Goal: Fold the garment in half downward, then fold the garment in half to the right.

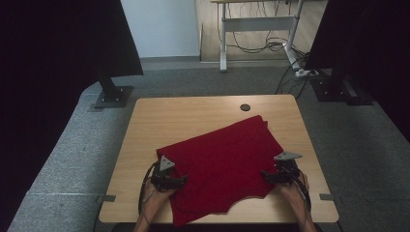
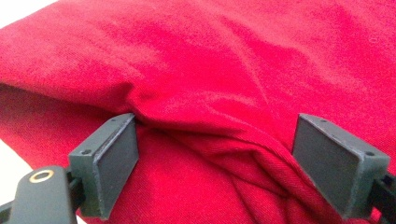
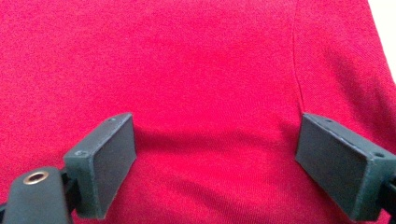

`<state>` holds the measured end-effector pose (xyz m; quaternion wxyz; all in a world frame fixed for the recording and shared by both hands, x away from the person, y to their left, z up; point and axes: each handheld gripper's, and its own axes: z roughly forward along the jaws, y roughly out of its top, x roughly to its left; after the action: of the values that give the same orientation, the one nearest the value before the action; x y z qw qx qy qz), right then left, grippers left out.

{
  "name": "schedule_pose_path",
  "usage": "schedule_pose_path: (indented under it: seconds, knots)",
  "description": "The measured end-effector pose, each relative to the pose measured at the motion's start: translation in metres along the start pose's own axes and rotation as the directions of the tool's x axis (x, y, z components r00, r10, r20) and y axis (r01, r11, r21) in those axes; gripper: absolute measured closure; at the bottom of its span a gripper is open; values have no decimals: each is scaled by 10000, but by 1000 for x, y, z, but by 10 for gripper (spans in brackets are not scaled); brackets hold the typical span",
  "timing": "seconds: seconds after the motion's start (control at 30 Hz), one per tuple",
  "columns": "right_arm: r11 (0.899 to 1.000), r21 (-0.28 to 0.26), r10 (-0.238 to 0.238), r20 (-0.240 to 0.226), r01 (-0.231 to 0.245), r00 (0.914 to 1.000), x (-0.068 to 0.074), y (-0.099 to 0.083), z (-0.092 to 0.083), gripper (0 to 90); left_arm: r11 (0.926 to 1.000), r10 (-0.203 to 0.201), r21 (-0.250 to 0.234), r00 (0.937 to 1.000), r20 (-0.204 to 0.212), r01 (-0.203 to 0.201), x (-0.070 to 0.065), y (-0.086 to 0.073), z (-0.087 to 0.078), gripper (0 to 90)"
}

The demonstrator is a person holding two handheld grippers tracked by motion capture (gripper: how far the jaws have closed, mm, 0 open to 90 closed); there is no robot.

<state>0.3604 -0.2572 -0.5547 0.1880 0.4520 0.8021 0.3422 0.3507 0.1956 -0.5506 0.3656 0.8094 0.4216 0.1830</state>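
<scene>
A folded red cloth [image 1: 222,162] lay skewed across the near half of the wooden table [image 1: 159,121], one corner reaching toward the table's small dark round cap [image 1: 245,107]. It looked soft, light and limp, likely to sag and slip unless pinched through all layers at a folded edge. The left gripper [image 1: 180,180] and right gripper [image 1: 266,175] sat at the cloth's opposite edges, jaws spread, grasping nothing. Grey carpet [image 1: 72,154] surrounded the table, a desk frame [image 1: 256,24] beyond.
</scene>
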Motion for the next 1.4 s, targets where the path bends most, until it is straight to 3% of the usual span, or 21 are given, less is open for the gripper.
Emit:
schedule_pose_path:
  seconds: [0.03, 0.07, 0.1, 0.17, 0.2, 0.23, 0.3, 0.43, 0.47, 0.57, 0.6, 0.63, 0.87, 0.93, 1.07, 1.1, 1.4]
  knots:
    - [10000, -56, 3, 37, -2, 10000, 1, 1, -2, 121, 10000, 0, 0, 10000, 0, 0, 0, 0, 0, 150]
    - [10000, -56, 3, 37, -2, 10000, 1, 1, -2, 121, 9997, 22, -263, 10000, 7, -22, 4, 5, -10, 150]
    - [9987, -482, 171, -107, -176, 9998, 3, 4, -11, 119, 9994, 46, -332, 10000, -9, -47, 6, 7, -14, 149]
    - [9982, -567, 167, -149, -176, 9997, 4, 5, -15, 119, 9994, 46, -332, 10000, -9, -47, 6, 7, -14, 146]
    - [9982, -567, 167, -149, -176, 9997, 4, 5, -15, 120, 9981, 67, -605, 9996, -266, -83, 12, 8, -28, 146]
    - [9965, -790, 250, -184, -264, 9995, 5, 5, -28, 119, 9979, 39, -648, 9992, -395, -65, 16, 7, -33, 135]
    - [9953, -891, 352, -193, -368, 9992, 5, 4, -32, 119, 9977, -139, -674, 9983, -570, 101, 23, 2, -41, 127]
    - [9947, -918, 452, -124, -461, 9989, 0, -8, -41, 119, 9976, -214, -677, 9974, -690, 167, 27, -1, -44, 123]
    - [9956, -779, 523, -54, -525, 9986, -6, -26, -47, 119, 9979, -594, -337, 9912, -1184, 557, 47, -23, -49, 122]
    - [9966, -682, 458, -29, -459, 9989, -7, -31, -48, 119, 9979, -594, -337, 9912, -1184, 557, 47, -23, -49, 122]
    - [9966, -682, 458, -29, -459, 9989, -7, -31, -48, 119, 9977, -675, -98, 9878, -1400, 668, 58, -36, -49, 122]
    - [9988, -354, 338, 54, -336, 9994, -10, -46, -48, 115, 9979, -643, 8, 9868, -1485, 652, 59, -39, -48, 121]
    - [9991, -272, 333, 89, -331, 9994, -12, -54, -48, 103, 9983, -556, 120, 9893, -1348, 578, 61, -43, -45, 124]
    - [9995, -205, 236, 175, -232, 9996, -11, -54, -47, 88, 9977, -593, 249, 9917, -1139, 625, 62, -43, -45, 101]
    - [9997, -151, 189, 135, -187, 9997, -10, -54, -47, 54, 9980, -519, 286, 9912, -1221, 557, 60, -43, -44, 56]
    - [9999, -73, 155, 106, -155, 9998, -10, -54, -46, 5, 9978, -554, 283, 9902, -1284, 595, 60, -43, -44, 56]
    - [9999, 48, 143, 69, -144, 9999, -10, -53, -45, 0, 9970, -668, 303, 9893, -1300, 713, 59, -41, -44, 87]
